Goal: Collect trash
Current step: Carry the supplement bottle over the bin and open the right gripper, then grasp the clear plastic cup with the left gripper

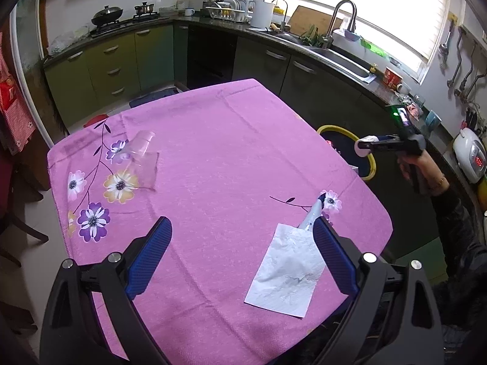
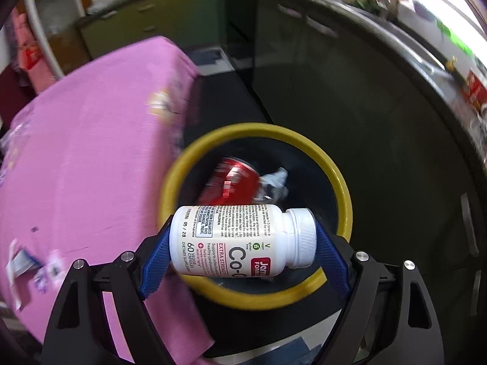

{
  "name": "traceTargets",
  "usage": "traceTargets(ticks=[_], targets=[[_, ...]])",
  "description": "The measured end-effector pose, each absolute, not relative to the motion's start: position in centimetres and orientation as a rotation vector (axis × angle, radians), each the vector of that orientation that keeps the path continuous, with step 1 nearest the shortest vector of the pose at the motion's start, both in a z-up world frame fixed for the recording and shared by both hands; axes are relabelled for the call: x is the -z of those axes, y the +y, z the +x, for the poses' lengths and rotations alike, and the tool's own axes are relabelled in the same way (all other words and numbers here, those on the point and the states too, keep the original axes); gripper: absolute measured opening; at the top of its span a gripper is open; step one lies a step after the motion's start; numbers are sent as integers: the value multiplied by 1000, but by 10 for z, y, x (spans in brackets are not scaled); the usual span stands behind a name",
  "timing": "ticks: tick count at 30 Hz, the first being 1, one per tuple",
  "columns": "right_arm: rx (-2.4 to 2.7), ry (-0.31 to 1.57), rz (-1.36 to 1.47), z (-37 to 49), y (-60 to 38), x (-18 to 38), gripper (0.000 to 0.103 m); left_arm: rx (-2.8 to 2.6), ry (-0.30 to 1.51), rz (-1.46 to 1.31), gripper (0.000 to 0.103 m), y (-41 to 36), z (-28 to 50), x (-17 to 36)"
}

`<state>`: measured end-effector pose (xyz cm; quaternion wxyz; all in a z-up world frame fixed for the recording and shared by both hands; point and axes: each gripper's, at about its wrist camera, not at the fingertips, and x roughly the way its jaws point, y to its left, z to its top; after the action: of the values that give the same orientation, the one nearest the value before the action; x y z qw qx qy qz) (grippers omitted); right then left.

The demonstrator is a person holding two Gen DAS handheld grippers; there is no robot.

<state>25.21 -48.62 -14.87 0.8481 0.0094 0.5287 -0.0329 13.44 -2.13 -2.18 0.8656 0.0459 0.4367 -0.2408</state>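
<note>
My right gripper (image 2: 242,240) is shut on a white pill bottle (image 2: 234,240), held sideways over the yellow-rimmed trash bin (image 2: 341,182). A red can (image 2: 234,182) and crumpled paper (image 2: 275,181) lie in the bin. In the left wrist view the right gripper (image 1: 368,146) holds the bottle (image 1: 362,149) above the bin (image 1: 369,164) at the table's right edge. My left gripper (image 1: 242,243) is open above the pink tablecloth (image 1: 213,152). A white tissue (image 1: 286,273) lies by its right finger, over a blue-white wrapper (image 1: 313,213). A clear plastic cup (image 1: 141,149) lies at the far left.
Green kitchen cabinets (image 1: 115,64) and a counter with a sink (image 1: 341,57) ring the table. A rice cooker (image 1: 470,158) stands at the right. A dark chair (image 1: 18,219) stands at the table's left.
</note>
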Motion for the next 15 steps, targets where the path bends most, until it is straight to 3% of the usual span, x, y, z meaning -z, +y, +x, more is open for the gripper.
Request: traceTargets(ticks=[6,15], targets=[[116,1141,86,272,-515,172,85,486,940,102,90,-21,142,29],[56,1052,85,237,-495,135,89,452,964,76,92,-4,189,50]])
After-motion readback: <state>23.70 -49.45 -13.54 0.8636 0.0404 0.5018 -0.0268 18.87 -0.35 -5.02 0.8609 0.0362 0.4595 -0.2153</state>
